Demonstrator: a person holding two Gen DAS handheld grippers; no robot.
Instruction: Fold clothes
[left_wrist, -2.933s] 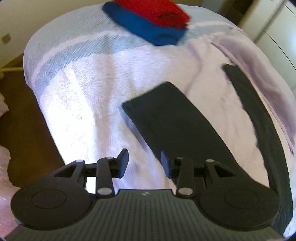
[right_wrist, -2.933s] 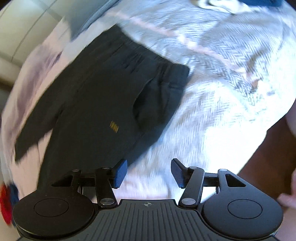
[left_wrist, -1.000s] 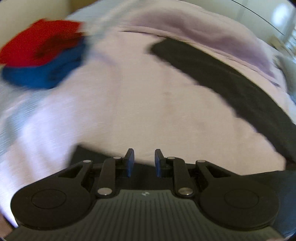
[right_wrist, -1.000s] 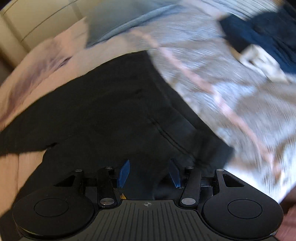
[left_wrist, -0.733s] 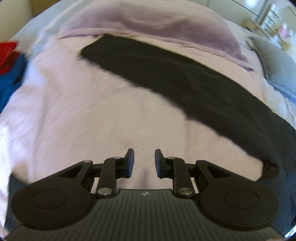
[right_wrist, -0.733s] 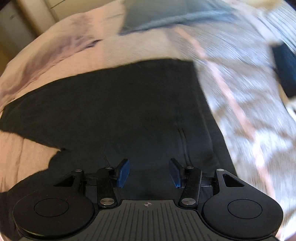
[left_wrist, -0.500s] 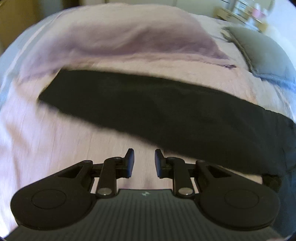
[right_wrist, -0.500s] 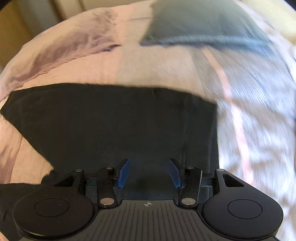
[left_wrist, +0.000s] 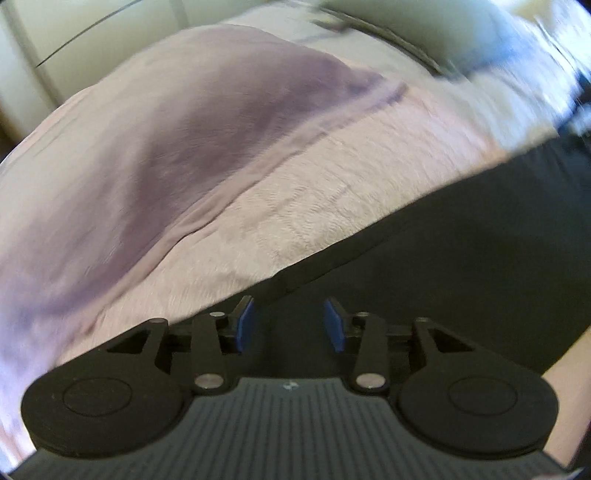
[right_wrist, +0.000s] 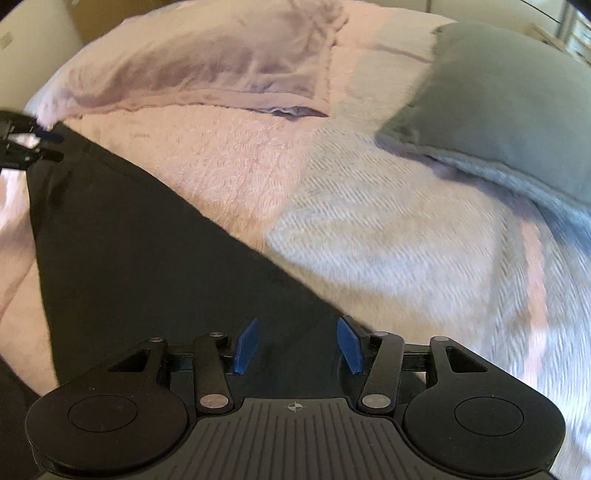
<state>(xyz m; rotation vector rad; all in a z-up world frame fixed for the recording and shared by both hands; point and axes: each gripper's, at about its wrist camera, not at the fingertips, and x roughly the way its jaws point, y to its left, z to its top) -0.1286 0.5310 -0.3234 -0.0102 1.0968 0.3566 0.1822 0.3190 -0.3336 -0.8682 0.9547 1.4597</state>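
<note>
Black trousers (right_wrist: 147, 258) soft, floppy, light on bed (right_wrist: 240, 173); grab at hem edge. Left tongs (left_wrist: 291, 323), right tongs (right_wrist: 297, 345) just opening, gripping nothing.

A pink blanket (right_wrist: 236, 173) covers the bed ahead of the tool. Beyond it, up and to the left, lies a mauve pillow (right_wrist: 192, 62), creased, its open end toward the middle. A grey pillow (right_wrist: 509, 107) sits ahead to the right, on a pale woven throw (right_wrist: 406, 236) with a pink stripe. Cupboard doors (left_wrist: 55, 40) stand behind, far left.
</note>
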